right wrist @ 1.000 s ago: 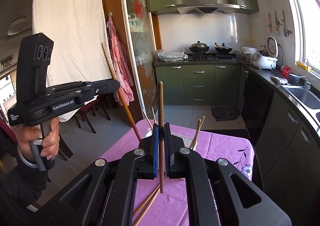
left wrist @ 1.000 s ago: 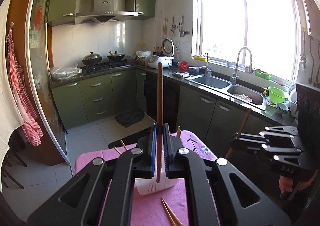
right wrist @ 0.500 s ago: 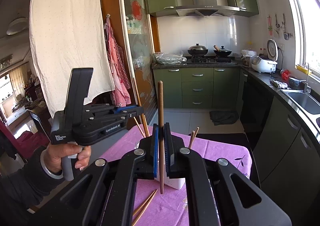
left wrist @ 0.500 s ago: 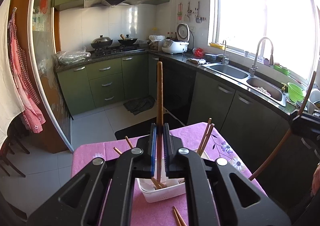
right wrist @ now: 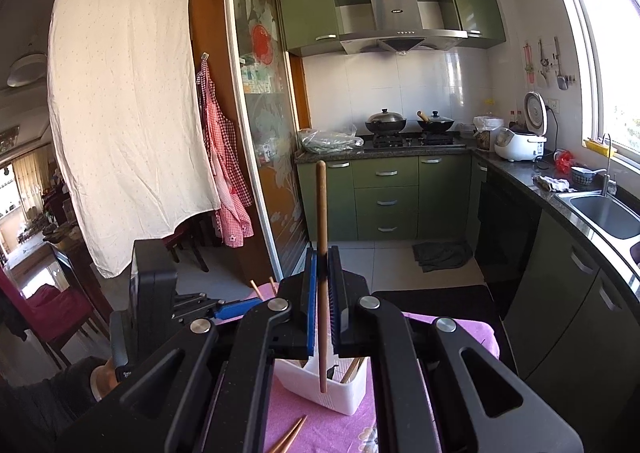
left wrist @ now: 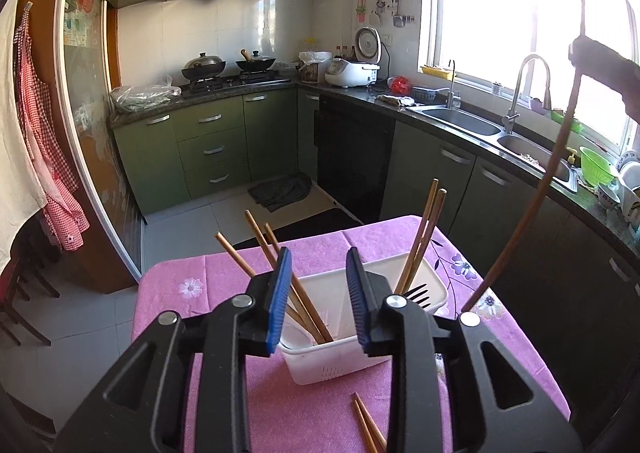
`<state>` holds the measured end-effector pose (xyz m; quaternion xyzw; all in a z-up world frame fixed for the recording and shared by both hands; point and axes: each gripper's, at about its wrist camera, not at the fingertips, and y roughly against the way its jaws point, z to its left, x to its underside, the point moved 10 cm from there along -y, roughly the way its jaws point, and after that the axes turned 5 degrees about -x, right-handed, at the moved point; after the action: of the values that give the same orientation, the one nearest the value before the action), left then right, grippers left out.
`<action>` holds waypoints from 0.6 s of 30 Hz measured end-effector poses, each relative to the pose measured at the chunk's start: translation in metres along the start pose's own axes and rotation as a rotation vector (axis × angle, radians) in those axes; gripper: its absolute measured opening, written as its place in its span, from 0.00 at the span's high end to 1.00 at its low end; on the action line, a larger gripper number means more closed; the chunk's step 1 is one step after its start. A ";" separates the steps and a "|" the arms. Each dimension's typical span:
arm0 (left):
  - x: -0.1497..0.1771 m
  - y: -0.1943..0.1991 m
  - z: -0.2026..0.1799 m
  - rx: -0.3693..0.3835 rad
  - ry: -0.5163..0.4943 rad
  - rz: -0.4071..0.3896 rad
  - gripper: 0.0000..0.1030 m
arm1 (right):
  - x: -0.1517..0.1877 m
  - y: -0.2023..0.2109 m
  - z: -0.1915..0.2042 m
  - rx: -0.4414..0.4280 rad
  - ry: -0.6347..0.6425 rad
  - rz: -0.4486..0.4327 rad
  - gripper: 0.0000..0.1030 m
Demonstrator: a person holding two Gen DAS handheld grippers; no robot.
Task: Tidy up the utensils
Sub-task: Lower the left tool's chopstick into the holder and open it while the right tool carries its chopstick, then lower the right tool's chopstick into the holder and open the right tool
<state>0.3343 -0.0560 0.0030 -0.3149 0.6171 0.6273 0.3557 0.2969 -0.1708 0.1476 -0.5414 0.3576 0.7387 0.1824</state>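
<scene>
chopstick, R: single brown stick [right wrist: 321, 253], upright, clamped btwn right gripper [right wrist: 324, 285] fingers; lower tip hangs over the basket's open top, top end sticks well above the fingers. Also seen in left wrist view as a long thin stick [left wrist: 532, 205] to the R of the basket.
basket: white plastic utensil basket [left wrist: 432, 281] on pink worktop, perforated base wall [right wrist: 340, 393] visible.
sticks in basket: leaning bunch at L side [left wrist: 256, 237], tips resting inside; a pair [left wrist: 424, 233] leaning at R side, tops just beside each other. A dark slotted utensil [left wrist: 416, 293] inside by the R pair.
loose sticks: two [left wrist: 368, 429] flat on the cloth, near front of basket, touching each other; same pair seen from the other cam [right wrist: 290, 435].
left gripper: [left wrist: 316, 297] fingers spreading apart, nothing btwn the blue pads [left wrist: 278, 301]; basket's L half shows thru the gap. Its body [right wrist: 160, 293] is visible in right wrist view, L of basket.
right gripper: fingers clenched on the chopstick.
worktop: small table w/ pink floral cloth [left wrist: 180, 285].
person: dark sleeve [right wrist: 48, 401] low left under the left gripper.
surroundings: green kitchen cabinets [left wrist: 208, 149], sink [left wrist: 460, 121] under window.
</scene>
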 end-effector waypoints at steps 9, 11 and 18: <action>0.023 0.049 0.015 -0.028 0.052 -0.073 0.56 | 0.003 -0.045 -0.038 0.062 -0.064 0.014 0.94; 0.036 0.059 0.020 -0.049 0.050 -0.080 0.56 | 0.011 -0.057 -0.042 0.056 -0.080 0.034 0.94; 0.092 0.062 0.037 -0.061 0.129 0.017 0.56 | 0.052 -0.083 -0.036 0.076 -0.054 0.096 0.94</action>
<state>0.2341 -0.0125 -0.0380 -0.3604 0.6220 0.6271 0.3001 0.3578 -0.1469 0.0660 -0.4961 0.4057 0.7470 0.1769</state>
